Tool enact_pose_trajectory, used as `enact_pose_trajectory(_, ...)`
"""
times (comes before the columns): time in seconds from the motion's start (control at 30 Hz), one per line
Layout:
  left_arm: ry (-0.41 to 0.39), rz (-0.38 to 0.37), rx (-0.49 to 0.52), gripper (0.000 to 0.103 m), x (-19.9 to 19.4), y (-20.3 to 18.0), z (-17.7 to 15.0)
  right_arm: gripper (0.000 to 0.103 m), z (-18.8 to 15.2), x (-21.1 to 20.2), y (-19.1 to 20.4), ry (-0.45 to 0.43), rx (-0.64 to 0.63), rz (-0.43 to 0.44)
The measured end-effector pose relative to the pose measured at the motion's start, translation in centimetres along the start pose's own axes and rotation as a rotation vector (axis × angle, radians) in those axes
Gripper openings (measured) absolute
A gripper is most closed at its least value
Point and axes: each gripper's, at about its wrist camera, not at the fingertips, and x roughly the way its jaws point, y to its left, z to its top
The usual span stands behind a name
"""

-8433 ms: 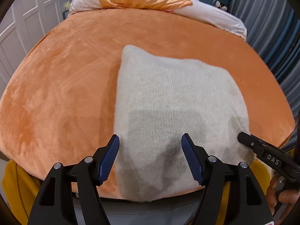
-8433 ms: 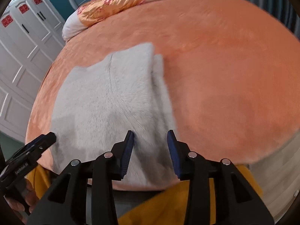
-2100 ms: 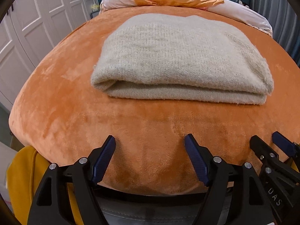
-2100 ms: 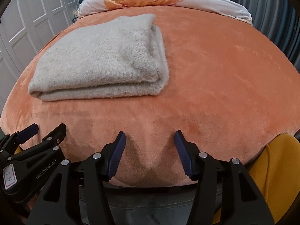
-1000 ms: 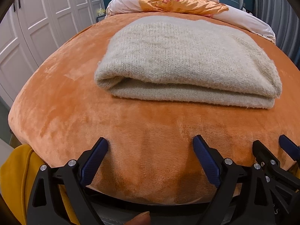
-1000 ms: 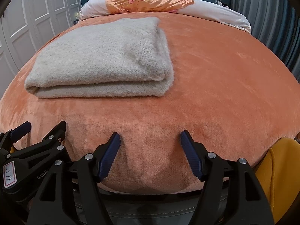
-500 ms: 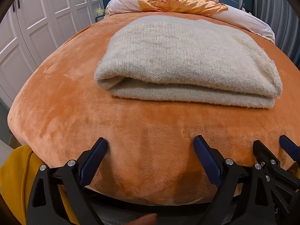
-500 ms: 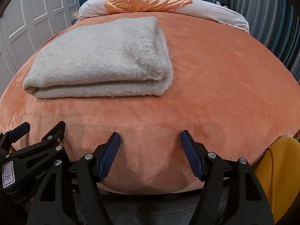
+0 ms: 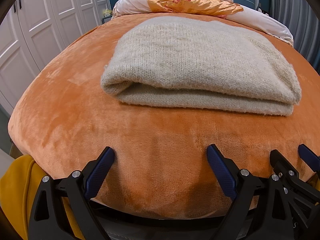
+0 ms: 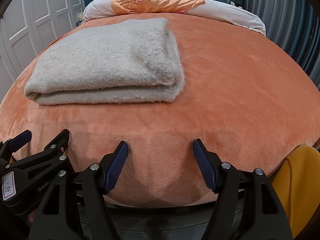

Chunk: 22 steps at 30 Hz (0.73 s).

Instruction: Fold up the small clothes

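item: sweater (image 9: pixel 198 60), cream knit, folded into a thick rectangle with stacked layers showing along its near edge. it lies flat on the orange blanket (image 9: pixel 70 110), at twelve o'clock from the left gripper and at about eleven o'clock from the right gripper, well apart from both. its rounded fold end points to nine o'clock in both views.

item: left gripper (image 9: pixel 160 160), black frame with blue ribbed pads, jaws spread wide, nothing between them but bare blanket. it hovers over the near edge of the bed, tilted downward. in the right wrist view it shows at eight o'clock (image 10: pixel 38 140), with a white paper label on its body.

item: right gripper (image 10: pixel 160 150), same build, jaws spread, nothing held. it sits just beside the left gripper, at three o'clock from it, where its tips show in the left wrist view (image 9: pixel 290 156).

item: pillow (image 10: pixel 230 12), white, with an orange floral satin cloth (image 10: pixel 156 0) laid over it, at twelve o'clock beyond the sweater.

item: wardrobe doors (image 9: pixel 40 20), white panelled, at ten o'clock.

item: curtain (image 10: pixel 280 20), grey pleated, at two o'clock.

item: yellow garment (image 10: pixel 296 180), on the person, at the lower edges of both views.
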Motion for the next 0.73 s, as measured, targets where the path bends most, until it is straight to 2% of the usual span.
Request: enact_pose_trajectory(0.73, -0.040, 0.034, -0.012, 0.090, -1.1, -0.5, -0.2, 0.064, -0.1, -0.9, 1.1, 0.001, 0.013, -0.027)
